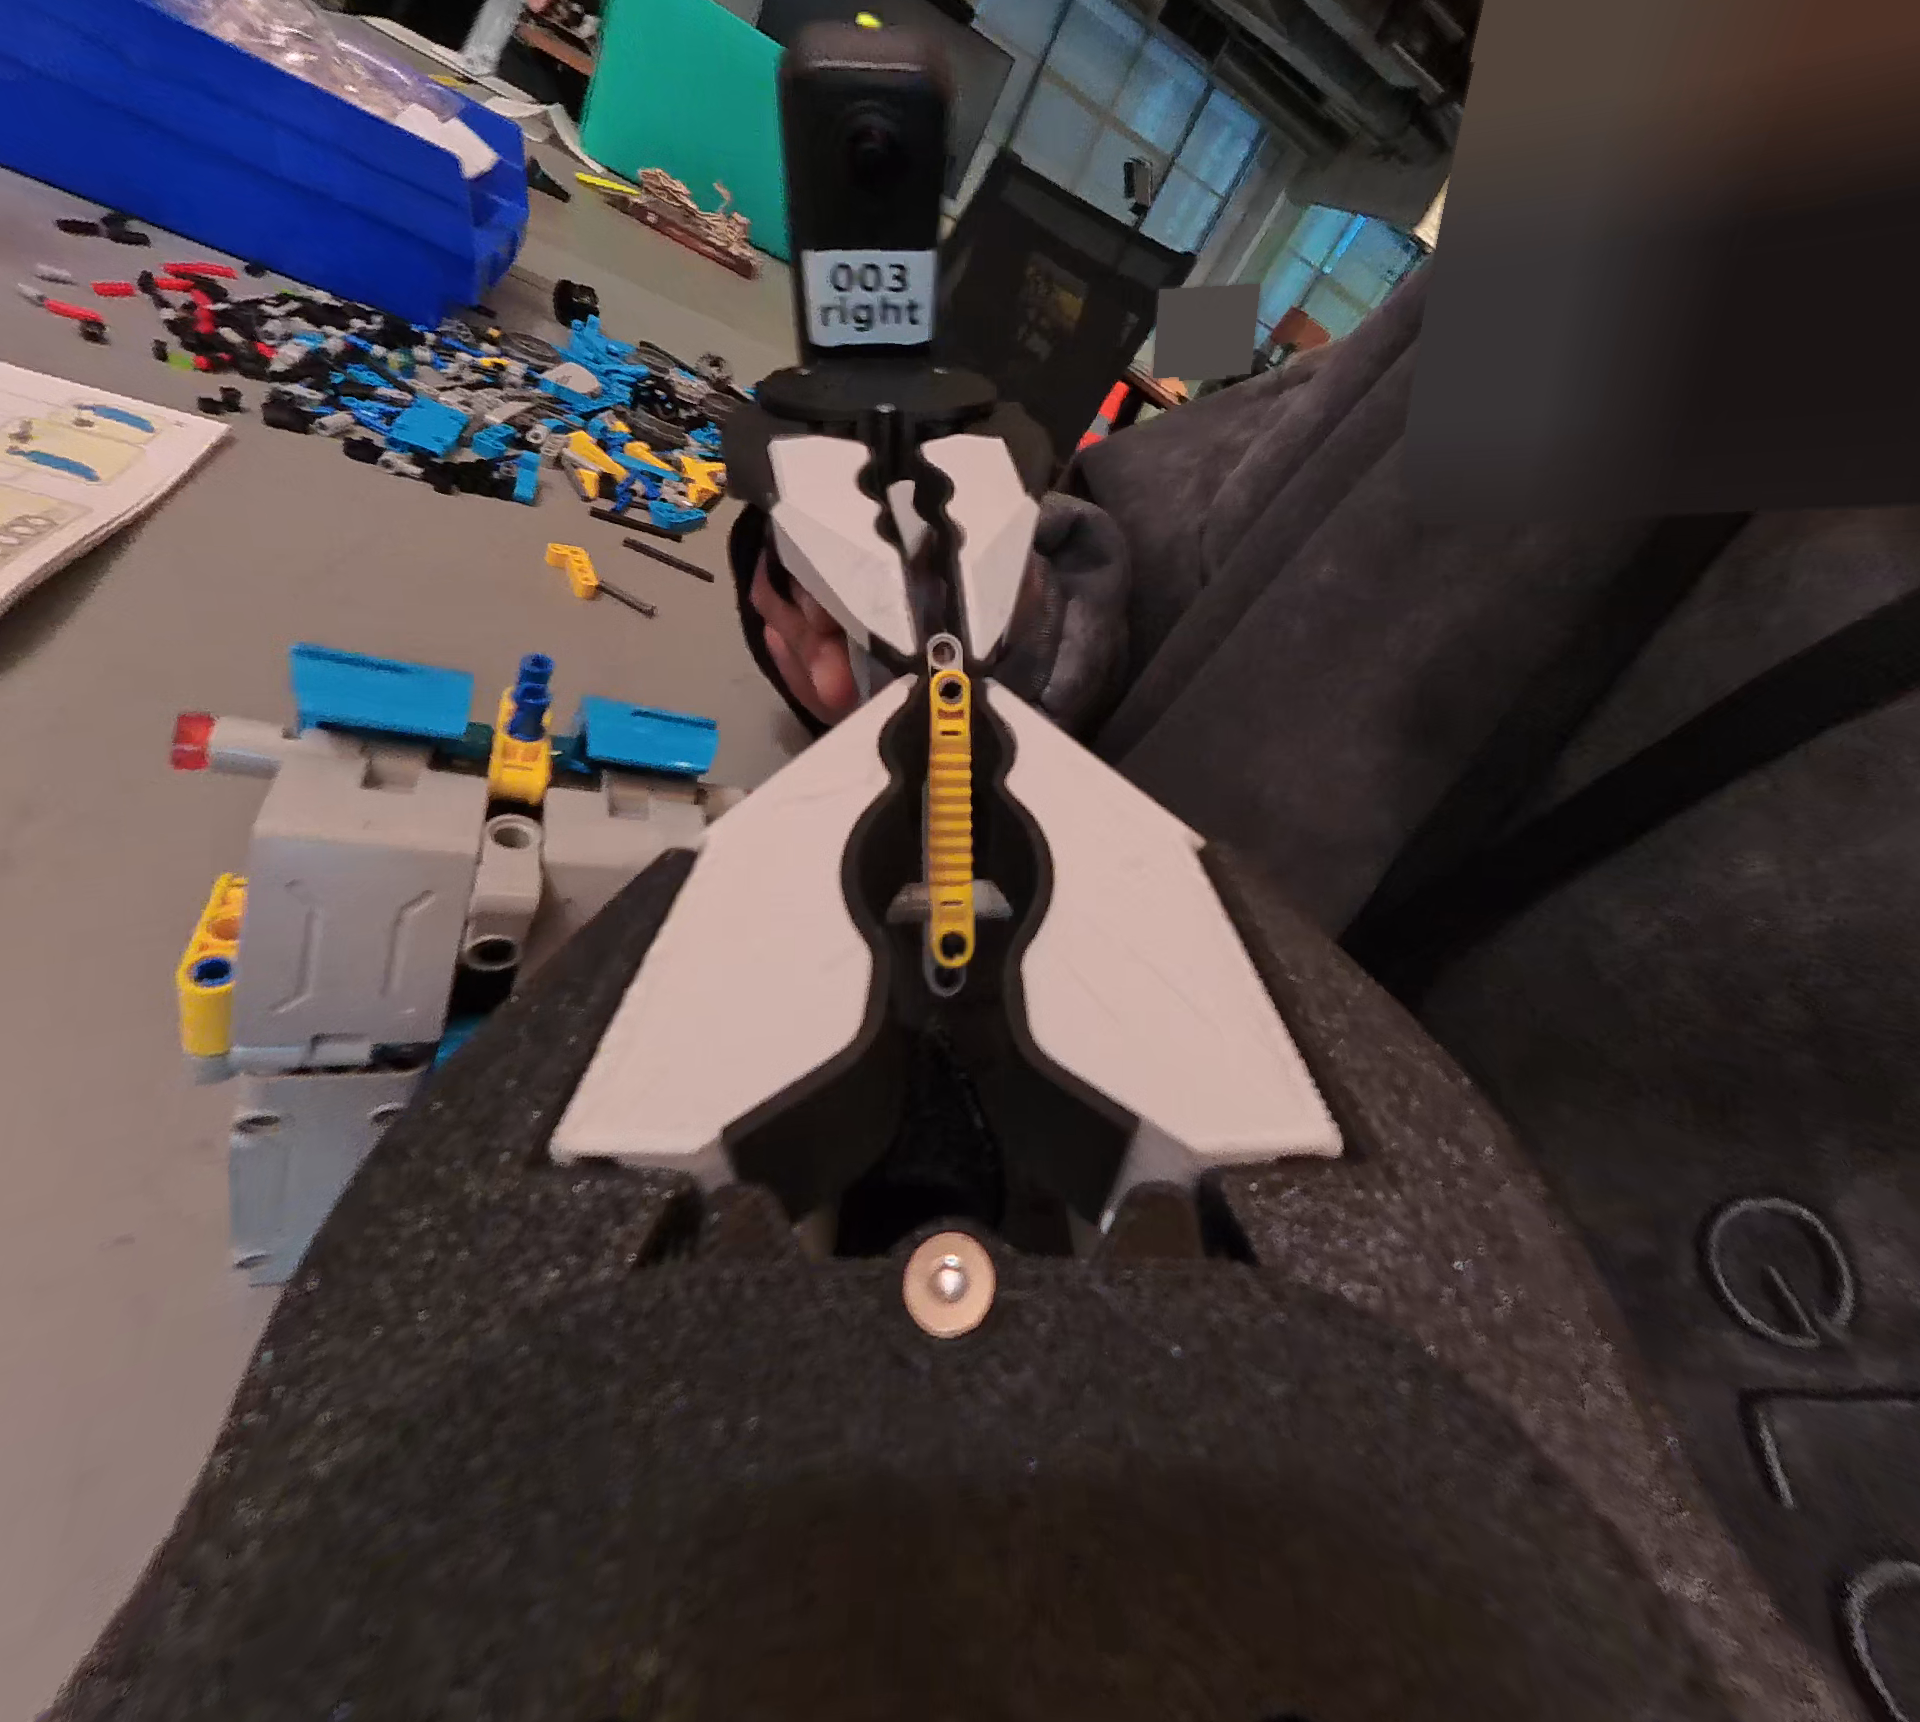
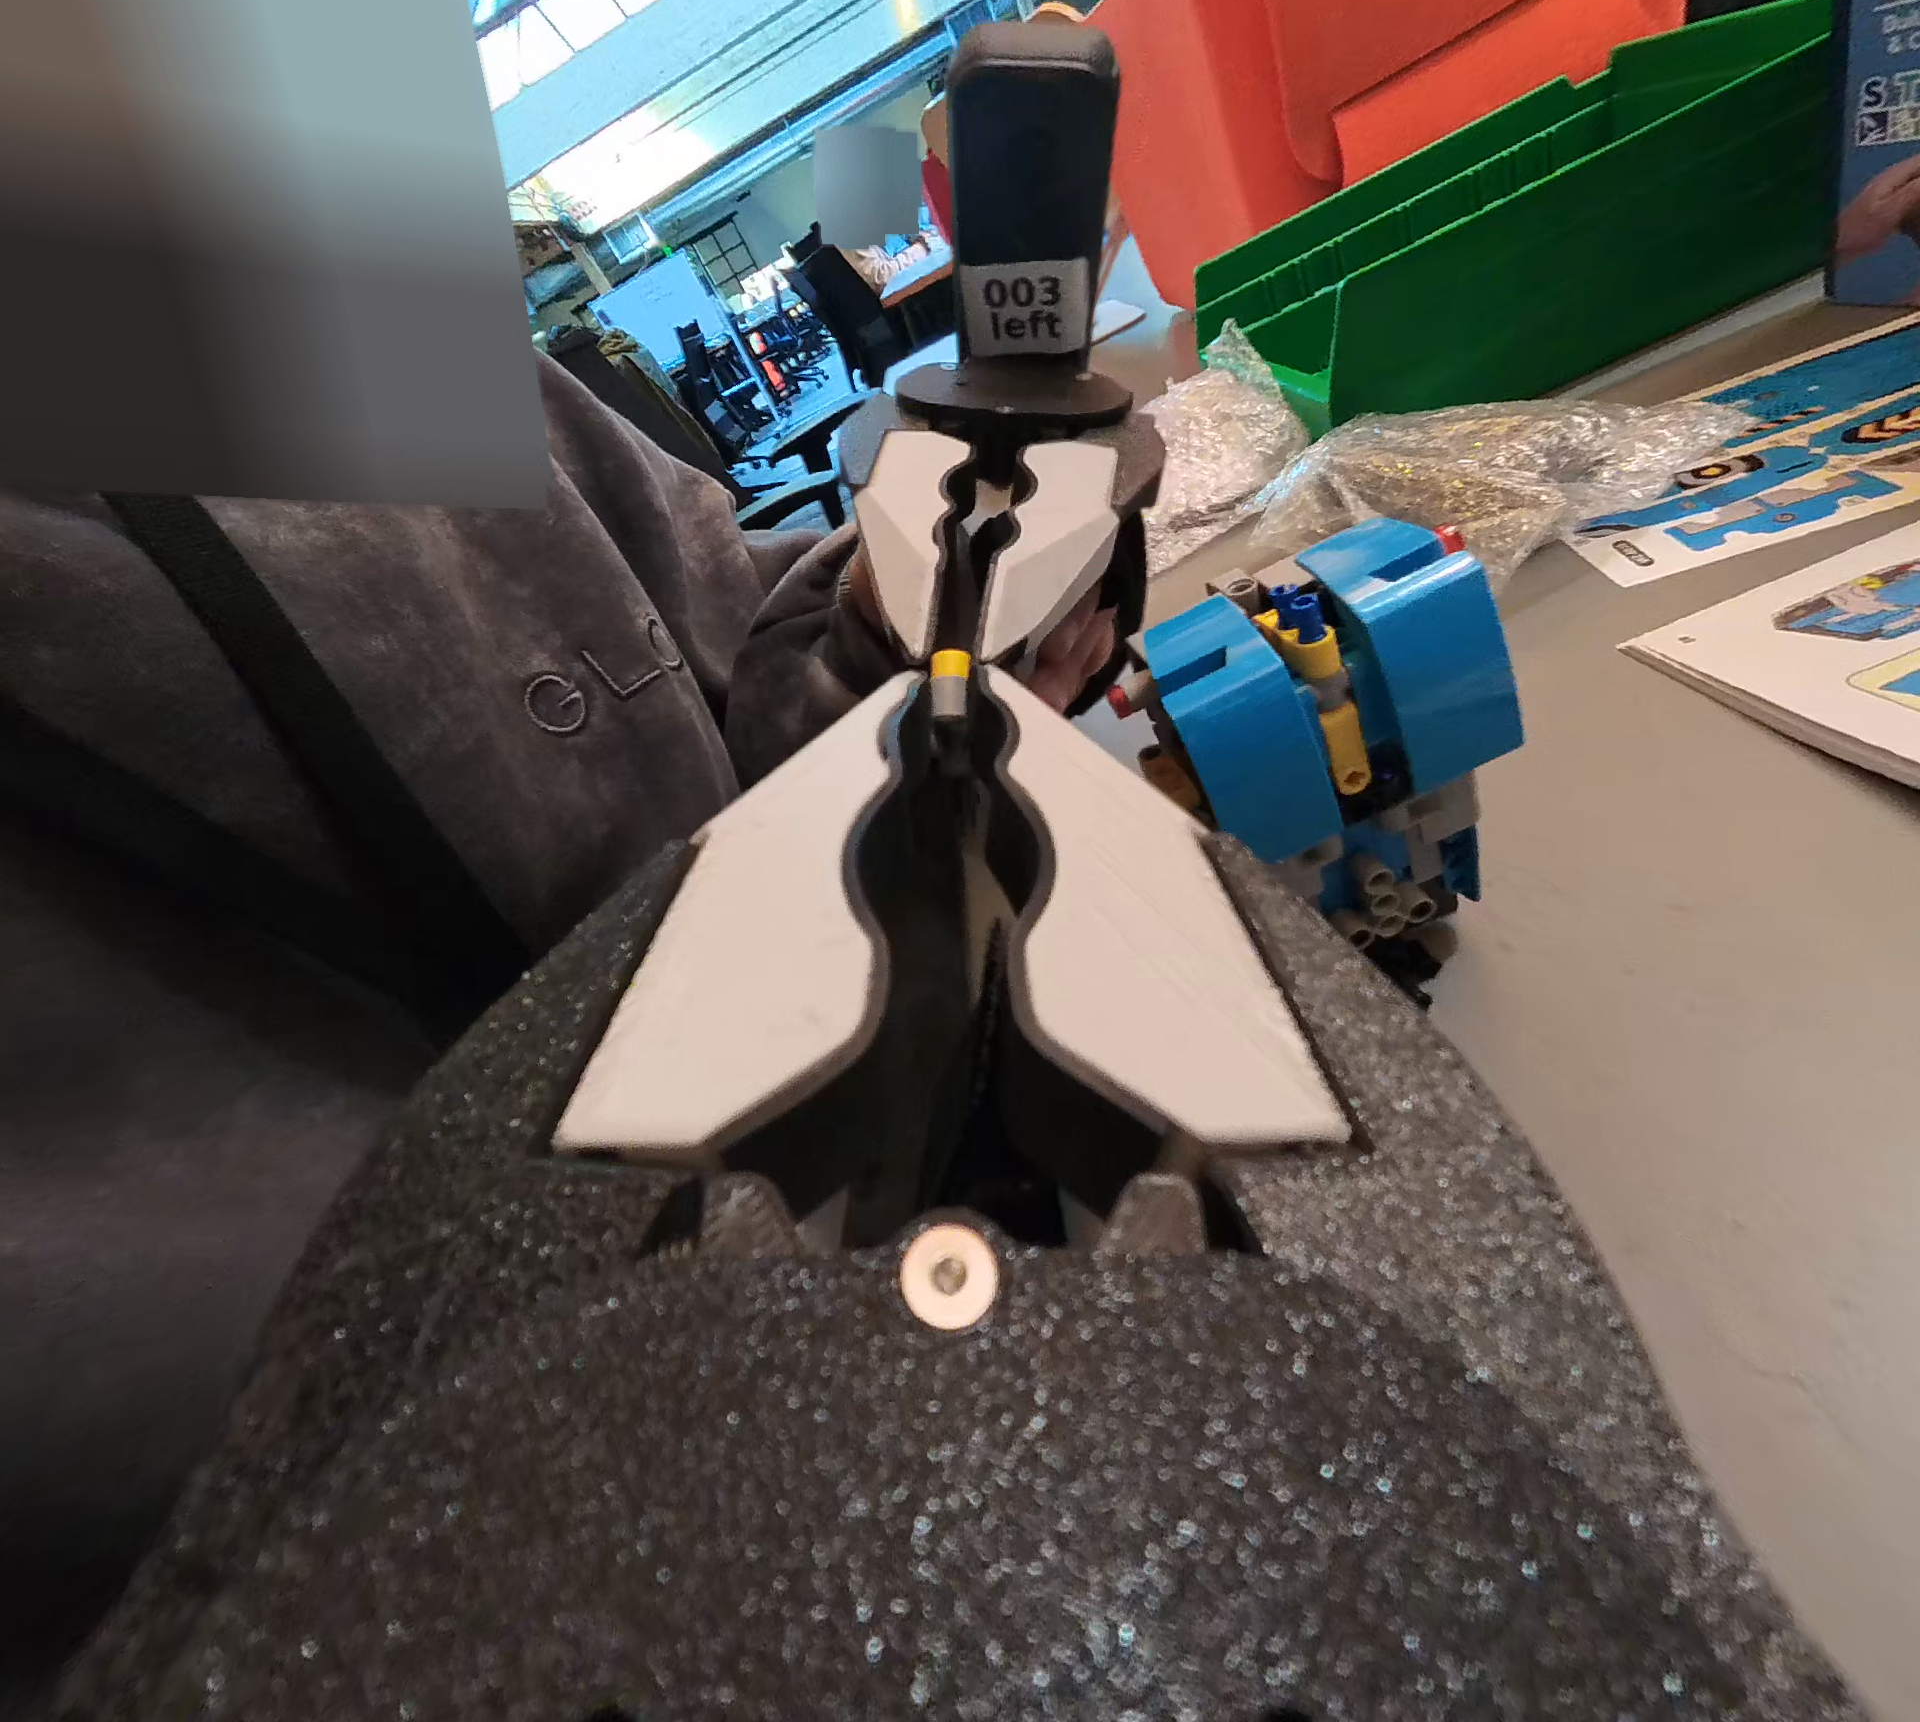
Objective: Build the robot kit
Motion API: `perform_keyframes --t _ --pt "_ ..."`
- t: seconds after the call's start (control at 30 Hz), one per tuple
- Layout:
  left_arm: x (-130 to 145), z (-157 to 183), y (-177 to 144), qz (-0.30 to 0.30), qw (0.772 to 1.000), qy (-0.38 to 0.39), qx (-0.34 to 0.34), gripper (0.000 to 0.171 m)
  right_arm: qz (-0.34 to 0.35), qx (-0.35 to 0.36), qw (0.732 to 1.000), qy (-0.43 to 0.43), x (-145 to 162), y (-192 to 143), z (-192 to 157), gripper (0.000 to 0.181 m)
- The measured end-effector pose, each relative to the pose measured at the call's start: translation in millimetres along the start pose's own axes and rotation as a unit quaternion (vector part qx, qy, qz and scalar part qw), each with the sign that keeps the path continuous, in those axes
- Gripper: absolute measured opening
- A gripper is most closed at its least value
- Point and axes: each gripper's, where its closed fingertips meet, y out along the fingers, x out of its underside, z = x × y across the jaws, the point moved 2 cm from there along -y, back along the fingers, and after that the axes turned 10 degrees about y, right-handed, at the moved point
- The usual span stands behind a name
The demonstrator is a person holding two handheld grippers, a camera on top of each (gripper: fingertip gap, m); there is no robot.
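Observation:
My left gripper [image 1: 951,685] is shut on a thin yellow toothed bar [image 1: 950,799] that lies along a grey beam [image 1: 943,652], held lengthwise between the white fingers [image 1: 769,945]. My right gripper [image 1: 940,638] faces it tip to tip, and its jaws are closed at the grey beam's far end. In the right wrist view the piece shows end on, yellow over grey [image 2: 948,680], pinched at my right gripper's [image 2: 948,701] tips, with the left gripper [image 2: 951,649] straight behind it. Both are held in the air above the table's near edge.
A partly built grey and blue brick model [image 1: 364,893] [image 2: 1340,706] stands on the grey table [image 1: 156,841] beside the grippers. Beyond are a pile of loose pieces [image 1: 468,405], a blue bin [image 1: 260,145], instruction booklets [image 1: 73,467] [image 2: 1818,664], a green bin [image 2: 1507,249] and bubble wrap [image 2: 1455,467]. A person's grey sweatshirt [image 2: 312,685] is close behind. My left and right fingertips are right by each other.

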Motion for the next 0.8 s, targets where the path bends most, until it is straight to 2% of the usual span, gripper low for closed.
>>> perform_keyframes --t 0.17,0.23,0.33,0.4,0.47,0.53,0.73,0.8 --pt "1 9 7 0.001 0.999 0.046 0.000 0.008 -0.009 -0.020 1.000 -0.010 -1 -4 -9 0.008" --pt "8 7 12 -0.016 0.999 0.046 -0.007 0.031 0.025 -0.031 0.999 0.007 -10 -13 -10 0.007" --pt "13 5 21 -0.034 0.999 0.034 -0.010 0.041 0.058 -0.005 0.997 0.046 -19 -28 2 0.007" --pt "11 7 25 -0.030 0.999 0.037 -0.012 0.034 0.020 -0.004 0.998 0.064 -11 -27 0 0.007" --pt "10 7 30 -0.025 0.999 0.035 -0.013 0.024 -0.014 0.021 0.999 0.034 -4 -25 -5 0.007" --pt "11 6 34 -0.020 0.999 0.023 -0.020 0.008 -0.016 0.042 0.999 0.005 -7 -30 -8 0.007" --pt "6 8 49 0.000 0.998 -0.030 -0.052 0.007 -0.020 0.016 1.000 0.009 -14 -39 -14 0.008" --pt "2 7 47 0.012 0.995 -0.055 -0.084 0.007 -0.008 0.013 1.000 0.004 -18 -47 -11 0.016"
